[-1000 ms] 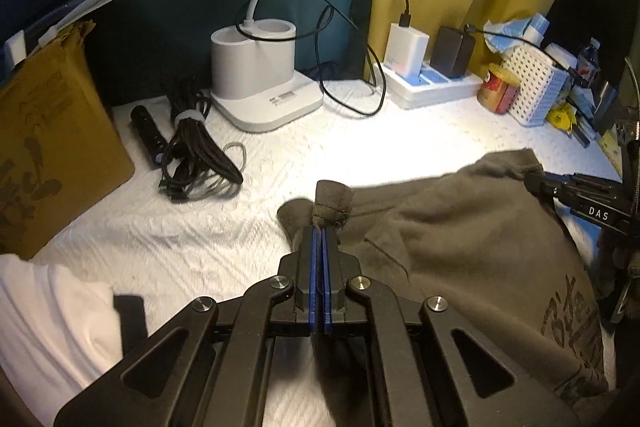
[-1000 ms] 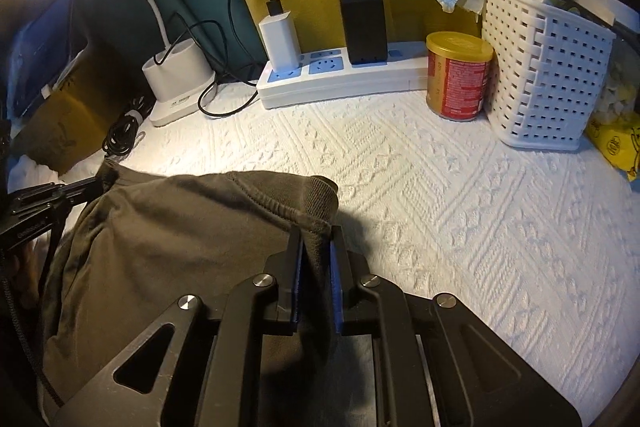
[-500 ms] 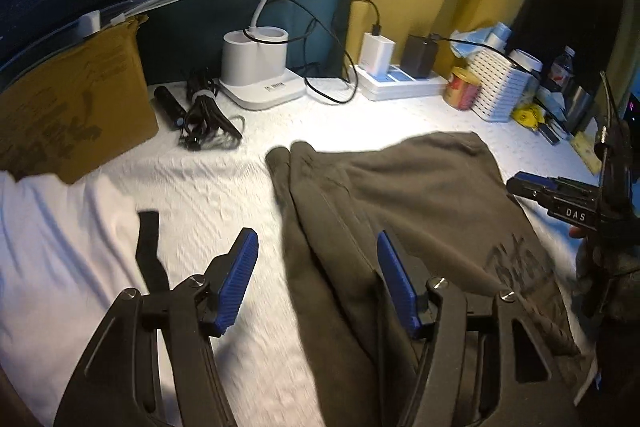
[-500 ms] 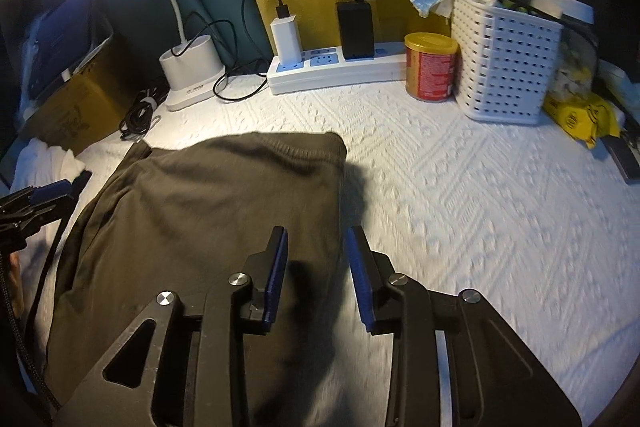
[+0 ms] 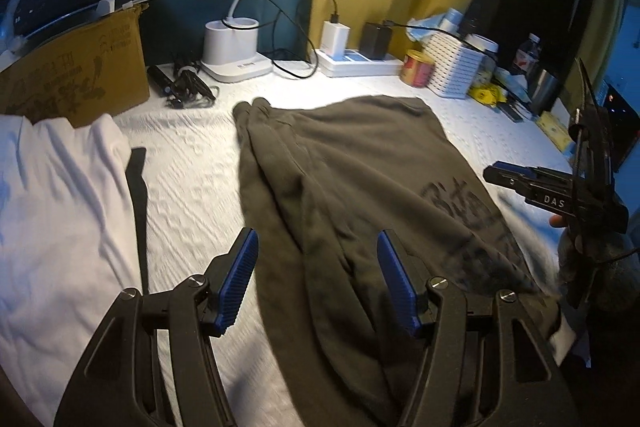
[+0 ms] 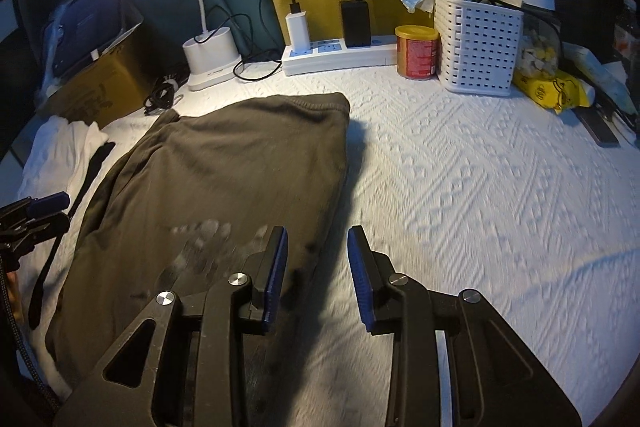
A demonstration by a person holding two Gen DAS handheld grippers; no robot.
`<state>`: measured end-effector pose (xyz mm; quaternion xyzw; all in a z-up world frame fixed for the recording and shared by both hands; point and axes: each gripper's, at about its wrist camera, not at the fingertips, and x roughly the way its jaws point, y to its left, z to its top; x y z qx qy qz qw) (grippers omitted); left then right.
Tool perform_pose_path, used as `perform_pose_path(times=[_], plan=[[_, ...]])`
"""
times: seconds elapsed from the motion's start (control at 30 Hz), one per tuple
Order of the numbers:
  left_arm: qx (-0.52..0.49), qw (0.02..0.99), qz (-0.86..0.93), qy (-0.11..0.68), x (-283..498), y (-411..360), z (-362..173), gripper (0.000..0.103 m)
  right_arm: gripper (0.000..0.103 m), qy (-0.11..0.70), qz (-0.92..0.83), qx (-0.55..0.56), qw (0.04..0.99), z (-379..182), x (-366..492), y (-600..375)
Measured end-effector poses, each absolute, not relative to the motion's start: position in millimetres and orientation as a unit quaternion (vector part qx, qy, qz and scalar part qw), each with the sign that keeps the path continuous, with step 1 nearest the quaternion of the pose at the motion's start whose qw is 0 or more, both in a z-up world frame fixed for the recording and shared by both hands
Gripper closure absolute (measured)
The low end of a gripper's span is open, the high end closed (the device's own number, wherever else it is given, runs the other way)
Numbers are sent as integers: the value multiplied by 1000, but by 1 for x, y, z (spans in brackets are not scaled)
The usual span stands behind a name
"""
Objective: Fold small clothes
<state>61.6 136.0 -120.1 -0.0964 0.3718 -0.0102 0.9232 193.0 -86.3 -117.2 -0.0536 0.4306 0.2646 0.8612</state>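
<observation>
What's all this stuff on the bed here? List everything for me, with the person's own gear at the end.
olive garment: 1, olive green, flat on the middle of the cover
white garment: 1, white, left of the olive one
black strap: 1, black, on the white garment's edge
bed cover: 1, white, textured, under everything
cardboard box: 1, brown, far left
desk lamp: 1, white, lit, at the back
cable bundle: 1, black, beside the lamp
power strip: 1, white, by the wall, with a white and a black charger plugged in
tin: 1, red and gold, right of the strip
basket: 1, white, next to the tin
yellow packet: 1, yellow, far right
left tongs: 1, black with blue pads, open above the olive garment
right tongs: 1, same colours, open over its right edge
</observation>
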Motion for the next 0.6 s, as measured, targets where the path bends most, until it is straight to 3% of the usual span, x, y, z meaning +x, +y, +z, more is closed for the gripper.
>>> perform_pose_path(times=[0.47, 0.53, 0.6], plan=[[-76, 919, -54, 383, 5, 97, -135, 41, 70, 425, 266, -55, 864, -114, 135, -102], [-71, 919, -60, 383, -3, 93, -136, 30, 70, 424, 266, -53, 864, -114, 128, -104], [-65, 920, -67, 381, -9, 89, -137, 27, 70, 424, 266, -52, 864, -114, 121, -107]])
